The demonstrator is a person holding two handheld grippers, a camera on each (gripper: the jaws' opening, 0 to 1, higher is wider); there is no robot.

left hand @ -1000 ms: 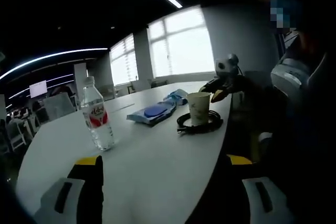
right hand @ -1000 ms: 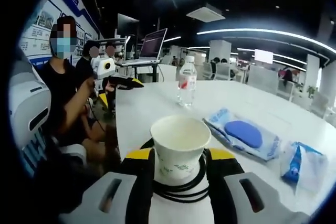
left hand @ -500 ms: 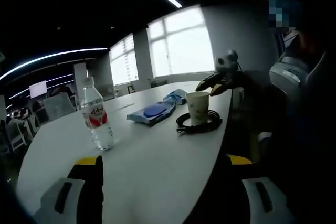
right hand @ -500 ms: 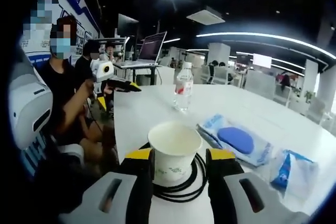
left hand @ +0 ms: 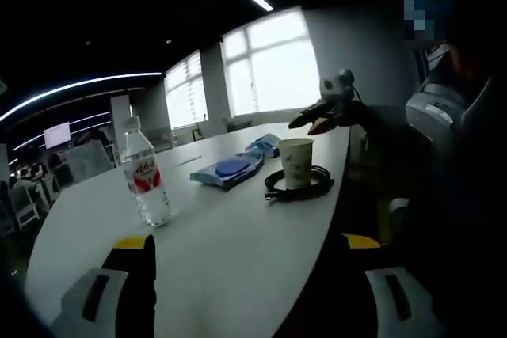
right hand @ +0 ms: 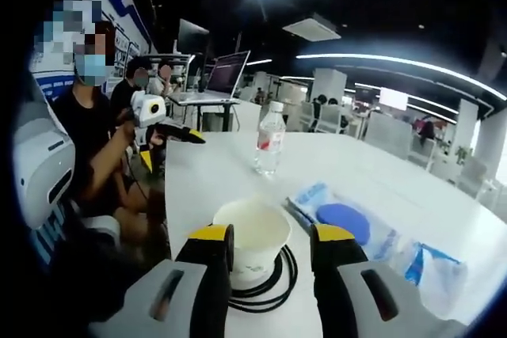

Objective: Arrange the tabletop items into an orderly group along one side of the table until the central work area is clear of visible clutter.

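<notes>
Right gripper view — right gripper (right hand: 269, 244) spread around paper cup (right hand: 251, 237) on cable coil (right hand: 269, 279) | left gripper (left hand: 245, 247) spread — near table (left hand: 230, 251) edge

Two cameras facing each other across one table end

The left gripper view looks low along the table (left hand: 238, 251) toward the windows, the cup (left hand: 296, 162) well off. The right gripper view looks back from just above that cup (right hand: 250, 239). Both take in the bottle (left hand: 146, 173).

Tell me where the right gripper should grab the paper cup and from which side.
Grip the paper cup by its side wall just under the rim, coming level from the table edge. It stands upright inside the black cable coil, already between the right gripper's open jaws.
</notes>
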